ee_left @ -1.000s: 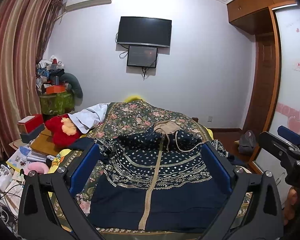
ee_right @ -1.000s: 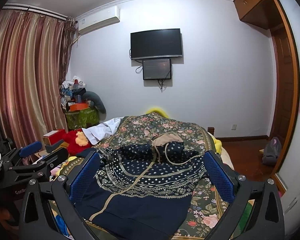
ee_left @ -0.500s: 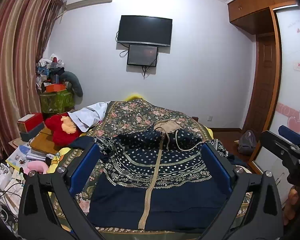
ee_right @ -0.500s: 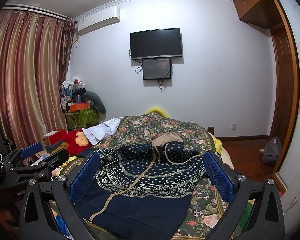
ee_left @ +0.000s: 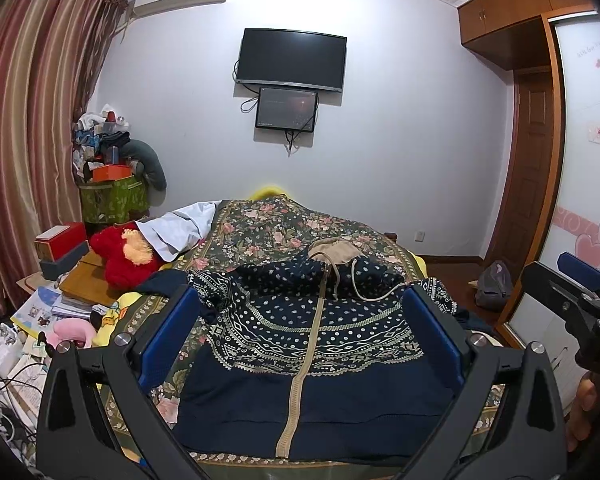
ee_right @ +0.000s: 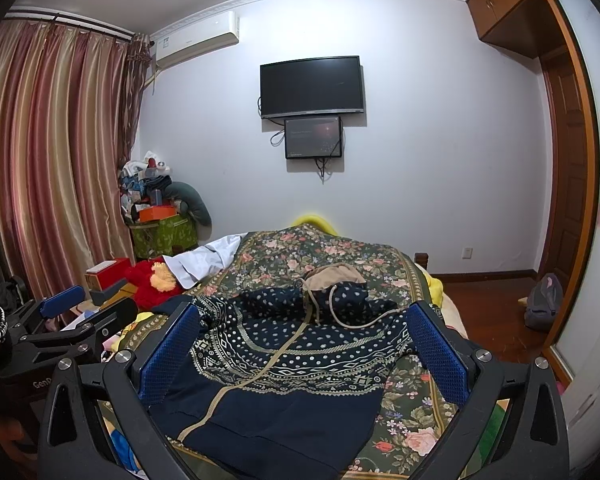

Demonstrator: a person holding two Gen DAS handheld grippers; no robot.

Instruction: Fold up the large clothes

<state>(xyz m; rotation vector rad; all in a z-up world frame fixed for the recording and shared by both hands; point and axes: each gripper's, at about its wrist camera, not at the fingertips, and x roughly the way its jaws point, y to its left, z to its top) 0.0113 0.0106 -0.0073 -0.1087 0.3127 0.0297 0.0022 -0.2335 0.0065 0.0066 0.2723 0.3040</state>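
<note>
Hoodie point(ee_left: 308, 344) is lying flat, zipper up, on the bed point(ee_left: 268, 232) — no fold begun, I judge. Left gripper point(ee_left: 300, 340) and right gripper point(ee_right: 304, 352) are hovering with fingers spread, grasping nothing — next, probably pinching a sleeve inward.

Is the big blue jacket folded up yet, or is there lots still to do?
Hardly started. Done: the jacket lies spread face up on the flowery bedspread, zipped, hood at the far end. In hand: nothing; the left gripper and right gripper hover open above it. Left: every fold.
</note>
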